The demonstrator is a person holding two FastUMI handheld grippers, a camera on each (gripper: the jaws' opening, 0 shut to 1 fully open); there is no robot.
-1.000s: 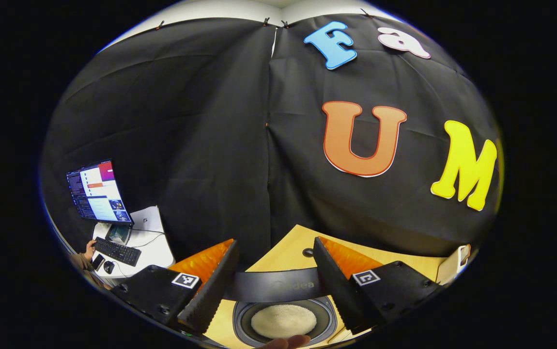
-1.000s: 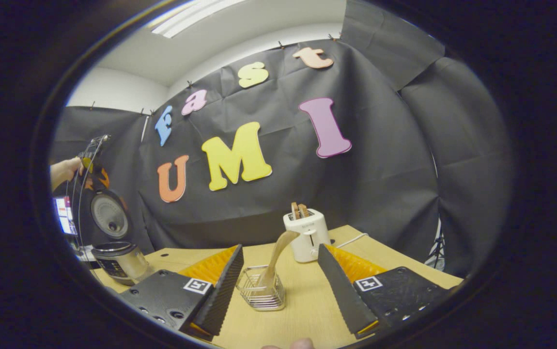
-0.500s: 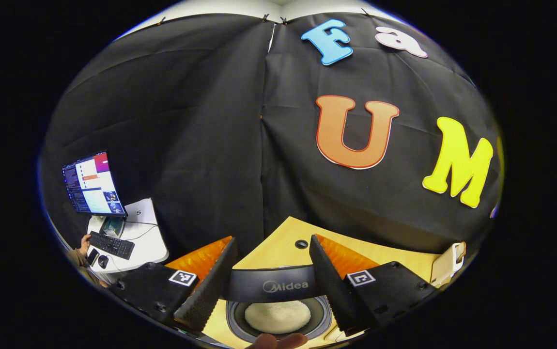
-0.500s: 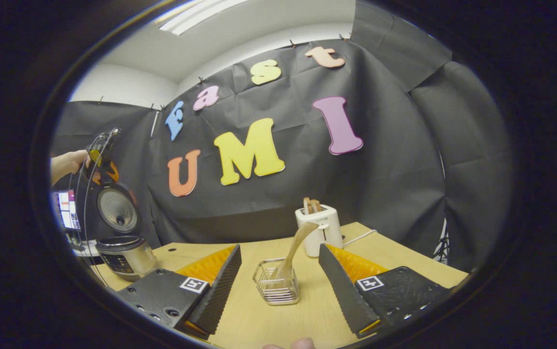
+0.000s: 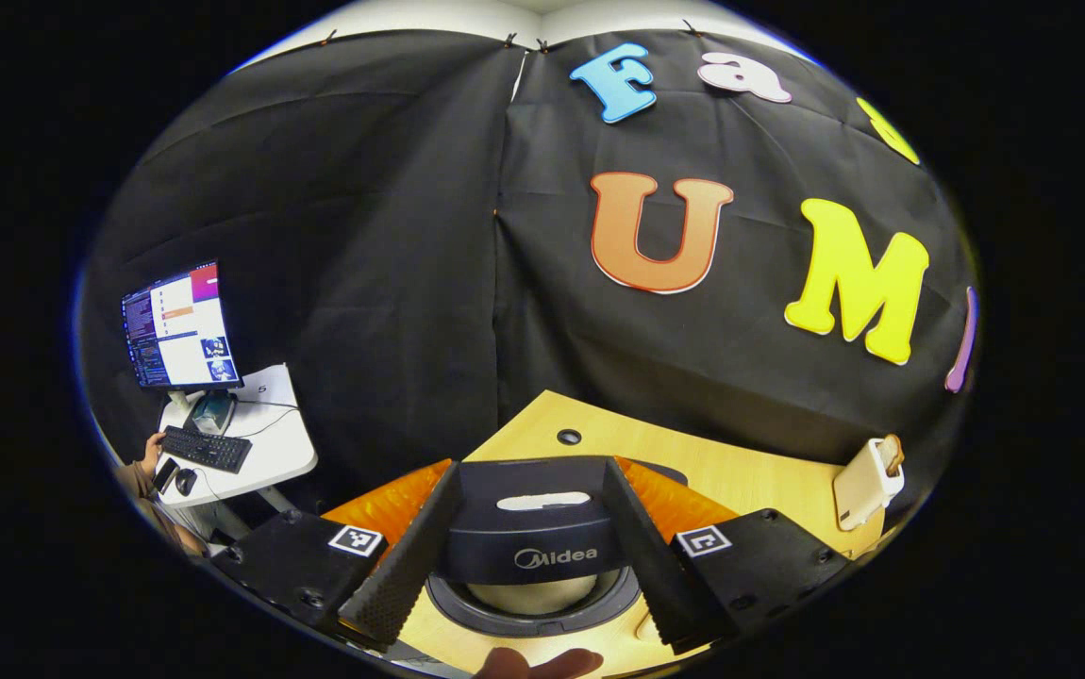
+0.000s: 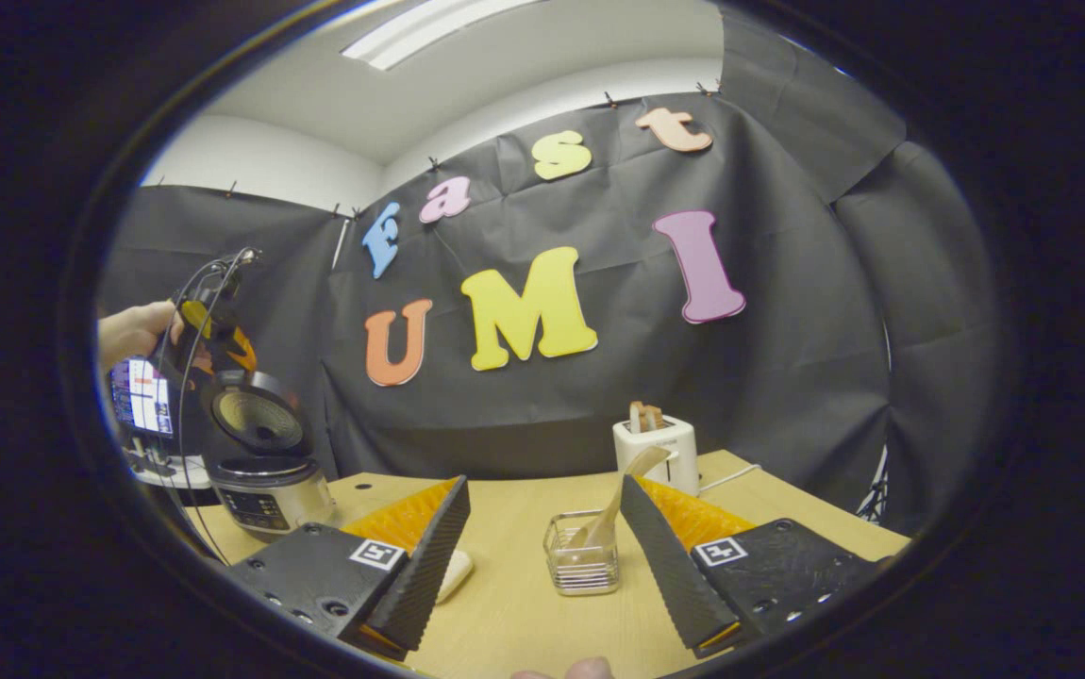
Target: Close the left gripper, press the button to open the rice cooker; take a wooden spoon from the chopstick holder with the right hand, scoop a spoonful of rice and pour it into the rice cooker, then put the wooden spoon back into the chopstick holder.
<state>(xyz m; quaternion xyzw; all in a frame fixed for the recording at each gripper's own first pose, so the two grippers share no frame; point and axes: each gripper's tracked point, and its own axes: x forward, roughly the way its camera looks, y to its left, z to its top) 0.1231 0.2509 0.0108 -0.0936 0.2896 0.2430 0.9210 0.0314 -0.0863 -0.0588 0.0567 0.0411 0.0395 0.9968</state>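
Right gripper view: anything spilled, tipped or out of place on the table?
Nothing stands out. The rice cooker stands upright, lid raised; the wooden spoon leans in the chopstick holder; no spilled rice shows on the table.

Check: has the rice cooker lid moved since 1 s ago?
Yes. In the right gripper view the lid has tipped down toward the cooker body, partly closing, under the left gripper.

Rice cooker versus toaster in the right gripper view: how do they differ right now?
The rice cooker is silver and dark with a round body; the toaster is white and boxy. The rice cooker's lid stands raised, while the toaster has brown slices sticking from its top. Both stand on the wooden table.
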